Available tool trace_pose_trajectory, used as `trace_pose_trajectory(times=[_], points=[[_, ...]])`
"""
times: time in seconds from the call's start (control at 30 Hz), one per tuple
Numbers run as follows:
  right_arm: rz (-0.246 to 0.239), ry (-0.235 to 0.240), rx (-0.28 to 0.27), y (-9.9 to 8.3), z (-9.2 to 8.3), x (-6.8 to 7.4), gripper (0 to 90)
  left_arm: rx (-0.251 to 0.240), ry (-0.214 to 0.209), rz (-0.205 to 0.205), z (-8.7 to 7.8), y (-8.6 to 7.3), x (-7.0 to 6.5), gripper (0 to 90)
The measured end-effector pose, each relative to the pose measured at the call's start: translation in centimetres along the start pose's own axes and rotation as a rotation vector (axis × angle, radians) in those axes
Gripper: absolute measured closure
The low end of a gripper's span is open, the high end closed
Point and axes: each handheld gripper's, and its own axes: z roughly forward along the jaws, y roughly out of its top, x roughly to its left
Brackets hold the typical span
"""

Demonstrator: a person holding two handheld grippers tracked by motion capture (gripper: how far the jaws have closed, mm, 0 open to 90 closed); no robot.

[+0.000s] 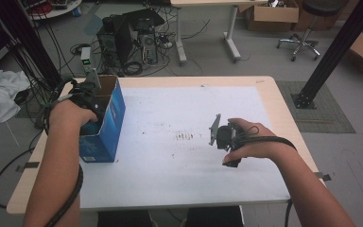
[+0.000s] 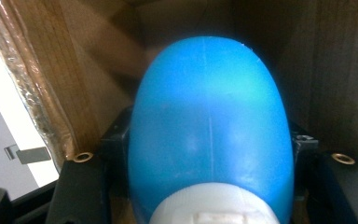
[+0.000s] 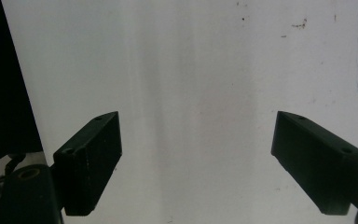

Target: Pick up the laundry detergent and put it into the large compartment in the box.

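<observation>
Bottle (image 2: 209,135), blue with a white cap end nearest the camera, sits between the left gripper's (image 2: 209,154) black jaws in the left gripper view, its rounded body bulging out past them toward the brown cardboard walls around it. The jaws press against its two sides, pinching it. Those walls belong to the box (image 1: 105,124), blue outside and open at the top, which stands on the left part of the table (image 1: 179,184). In the high view the left hand (image 1: 71,116) reaches down into the box's open top, the gripper's grey plate sticking up at the box's far rim, so the bottle is inside the box.

Well to the right of the box, the right hand (image 1: 248,142) holds the right gripper (image 1: 220,135) above the white tabletop, its grey plate turned toward the box. In the right gripper view its jaws (image 3: 198,161) are spread wide with nothing between them, bare white table surface beyond them with a few dark specks.

Cables trail from both grippers along the forearms toward the near edge of the table.
</observation>
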Motion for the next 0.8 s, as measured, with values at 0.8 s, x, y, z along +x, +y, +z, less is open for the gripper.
trace_pose_trajectory(times=[0.8], points=[[0.006, -0.027, 0.016, -0.07, -0.85, 0.24, 16.3, 0.003, 0.011, 0.014, -0.32, -0.25, 0.00, 31.8]])
